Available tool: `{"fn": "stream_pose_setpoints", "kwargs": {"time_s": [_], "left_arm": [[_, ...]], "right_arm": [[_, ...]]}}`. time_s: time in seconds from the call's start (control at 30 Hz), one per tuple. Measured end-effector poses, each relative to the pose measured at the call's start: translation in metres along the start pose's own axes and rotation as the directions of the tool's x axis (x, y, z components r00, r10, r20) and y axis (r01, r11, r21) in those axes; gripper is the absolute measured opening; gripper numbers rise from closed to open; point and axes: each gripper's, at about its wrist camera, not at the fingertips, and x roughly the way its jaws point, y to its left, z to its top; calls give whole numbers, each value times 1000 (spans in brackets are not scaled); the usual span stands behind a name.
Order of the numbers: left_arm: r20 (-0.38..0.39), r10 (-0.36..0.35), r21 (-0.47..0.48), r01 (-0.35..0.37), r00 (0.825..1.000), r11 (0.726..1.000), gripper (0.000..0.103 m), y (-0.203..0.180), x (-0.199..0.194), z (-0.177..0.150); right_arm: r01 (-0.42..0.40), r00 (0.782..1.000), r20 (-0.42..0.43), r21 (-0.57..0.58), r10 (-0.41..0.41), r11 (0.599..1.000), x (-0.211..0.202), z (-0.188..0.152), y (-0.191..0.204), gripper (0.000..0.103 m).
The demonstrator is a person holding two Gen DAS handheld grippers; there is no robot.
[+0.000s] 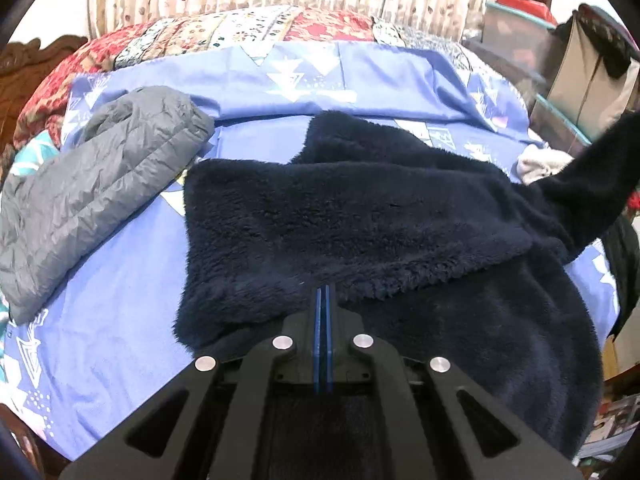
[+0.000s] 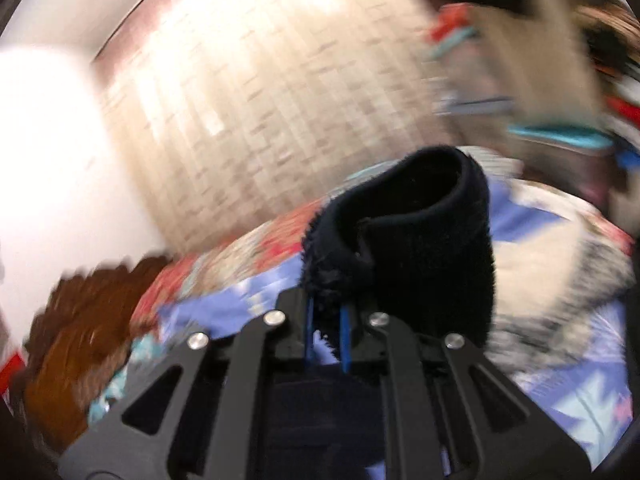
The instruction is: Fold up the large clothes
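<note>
Left tool (image 1: 322,292): hovering with its blue pads pressed together, gripping nothing, above the navy fleece garment (image 1: 360,216).
Right tool (image 2: 328,320): pinching the garment's cuff (image 2: 400,236), lifting it off the bed.
Garment: lying partly folded on the blue bedsheet (image 1: 120,300).
Grey jacket (image 1: 100,184): lying beside it, apart.

Blk tool (image 1: 323,292), blue pads, silver screws

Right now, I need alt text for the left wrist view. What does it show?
The shut left gripper hangs over a dark navy fleece garment partly folded on a blue patterned bedsheet. A crumpled grey puffer jacket lies to its left.
</note>
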Motion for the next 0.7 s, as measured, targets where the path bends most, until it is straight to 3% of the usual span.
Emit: {"fn": "stream_pose_setpoints", "kwargs": {"time_s": [0.1,0.2,0.33,0.43,0.47,0.5,0.53,0.6,0.67,0.7], "left_arm": [[11,2,-20,-2,1000,1000,26,21,-4,-6],[16,15,-56,-14,1000,998,26,46,-7,-9],[22,41,-134,-38,999,990,26,86,-8,-13],[13,42,-194,-39,999,980,26,109,-4,-17],[11,41,-206,-38,999,978,26,115,-2,-17],[11,44,-211,-41,999,977,26,119,-2,-16],[12,47,-211,-43,999,976,26,120,-2,-15],[20,48,-208,-43,999,977,26,122,-1,-9],[35,38,-202,-30,999,979,26,120,0,-1],[42,31,-200,-22,999,980,26,118,1,3]], "right_arm": [[-110,987,-125,-101,97,989,63,-11,76,10],[-210,947,-281,-182,154,961,135,-48,146,10],[-339,844,-503,-224,189,914,220,-140,225,10],[-386,765,-633,-301,120,872,264,-220,255,12],[-422,710,-698,-319,91,849,278,-254,266,19],[-435,682,-728,-324,72,840,285,-271,265,26],[-439,666,-744,-338,49,832,286,-288,264,39],[-456,672,-738,-346,63,820,274,-295,255,54],[-445,704,-705,-346,84,826,257,-280,238,74],[-431,730,-676,-341,101,835,243,-264,224,74]]}}
